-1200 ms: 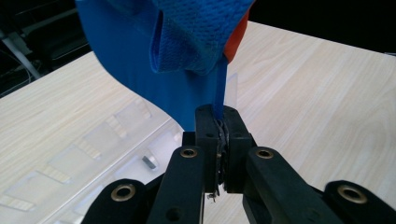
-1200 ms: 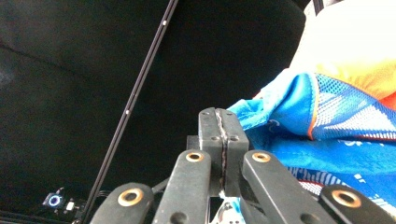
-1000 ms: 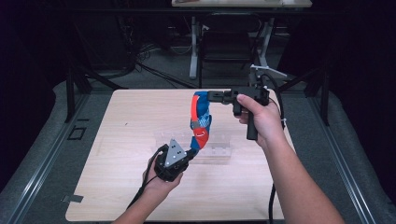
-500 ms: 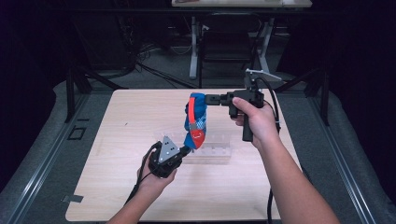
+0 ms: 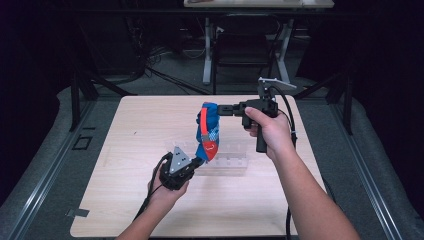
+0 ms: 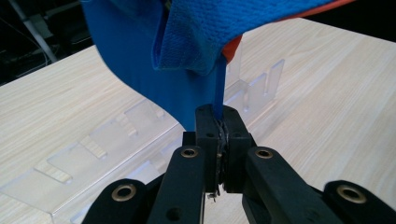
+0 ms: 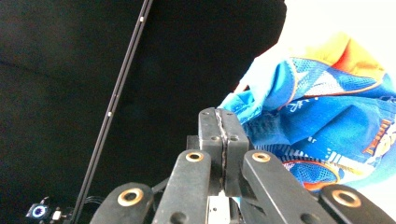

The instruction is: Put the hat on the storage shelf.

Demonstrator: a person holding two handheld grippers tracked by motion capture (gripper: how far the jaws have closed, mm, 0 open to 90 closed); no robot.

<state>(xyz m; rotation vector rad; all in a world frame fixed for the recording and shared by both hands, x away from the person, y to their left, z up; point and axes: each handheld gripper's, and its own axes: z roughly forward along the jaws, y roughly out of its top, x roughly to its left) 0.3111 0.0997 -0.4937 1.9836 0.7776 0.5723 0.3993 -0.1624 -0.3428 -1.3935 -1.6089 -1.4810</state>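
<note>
A pale wood-grain tabletop [image 5: 125, 150] carries the scene. Directly on it, right of centre and toward the near edge, lies a clear acrylic rack [image 5: 235, 162] (its slotted dividers stand upright, seen close in the left gripper view [image 6: 116, 135]). A small dark tab [image 5: 77, 212] sits at the near-left corner.
</note>
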